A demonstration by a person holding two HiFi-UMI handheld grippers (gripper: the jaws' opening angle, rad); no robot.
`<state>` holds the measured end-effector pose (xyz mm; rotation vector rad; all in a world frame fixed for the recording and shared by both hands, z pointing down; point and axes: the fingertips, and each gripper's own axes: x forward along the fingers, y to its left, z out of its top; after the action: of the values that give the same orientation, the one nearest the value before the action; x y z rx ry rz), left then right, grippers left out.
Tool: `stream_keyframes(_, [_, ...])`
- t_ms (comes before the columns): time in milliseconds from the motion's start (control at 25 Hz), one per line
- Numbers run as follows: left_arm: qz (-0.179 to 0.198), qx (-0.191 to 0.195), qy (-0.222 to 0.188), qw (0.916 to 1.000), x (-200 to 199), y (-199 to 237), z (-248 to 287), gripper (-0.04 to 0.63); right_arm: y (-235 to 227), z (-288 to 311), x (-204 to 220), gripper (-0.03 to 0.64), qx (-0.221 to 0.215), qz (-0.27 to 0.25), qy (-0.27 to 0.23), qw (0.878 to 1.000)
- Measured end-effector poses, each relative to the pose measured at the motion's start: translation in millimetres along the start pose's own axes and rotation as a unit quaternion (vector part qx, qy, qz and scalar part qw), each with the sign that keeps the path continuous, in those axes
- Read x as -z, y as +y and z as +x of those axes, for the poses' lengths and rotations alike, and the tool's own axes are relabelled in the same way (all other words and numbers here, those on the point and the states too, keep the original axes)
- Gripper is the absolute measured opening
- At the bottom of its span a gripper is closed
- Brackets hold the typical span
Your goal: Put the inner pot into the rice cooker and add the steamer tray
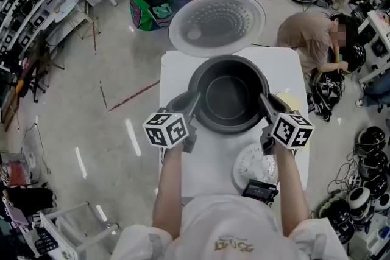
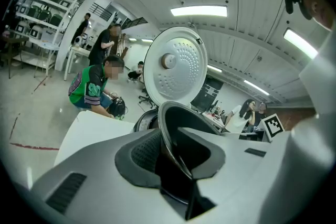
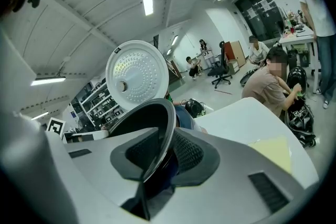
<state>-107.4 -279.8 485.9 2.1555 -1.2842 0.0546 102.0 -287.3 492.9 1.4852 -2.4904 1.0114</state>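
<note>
Left gripper (image 1: pixel 195 100): jaws a little apart, astride the left rim of the inner pot (image 1: pixel 228 94). The thin rim stands between the pads (image 2: pixel 145 153) with a dark sliver beside it, so they sit loosely about it and do not squeeze.
Inner pot: dark and round, set down in the rice cooker (image 1: pixel 175 103) on the white table (image 1: pixel 204 173), directly between the two grippers. The cooker's lid (image 1: pixel 216 24) is open behind it.
Right gripper (image 1: pixel 264 101): jaws likewise slightly parted, with the pot's right rim between its pads (image 3: pixel 187 153), not clamped.
Steamer tray (image 1: pixel 251 167): a white perforated disc lying flat on the table nearer the person, just below the right gripper and apart from the pot.
Head view alone: shows the steamer tray and the pot's whole outline inside the cooker.
Gripper views alone: show the pad faces against the rim and the lid standing upright.
</note>
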Motion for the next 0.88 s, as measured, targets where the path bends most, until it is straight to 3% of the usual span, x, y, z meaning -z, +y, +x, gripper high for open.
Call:
stream_keyframes(520, [0.017, -0.016, 0.006, 0.9997, 6.0, 4.6, 4.7, 0.127, 0.1, 3.2, -0.6, 0.114, 0.008, -0.026, -0.005, 1.0])
stream_keyframes(880, [0.056, -0.036, 0.001, 0.9978, 7.2, 4.8, 8.7, 0.143, 1.3, 2.8, 2.5, 0.135, 0.019, -0.06, -0.008, 0.998])
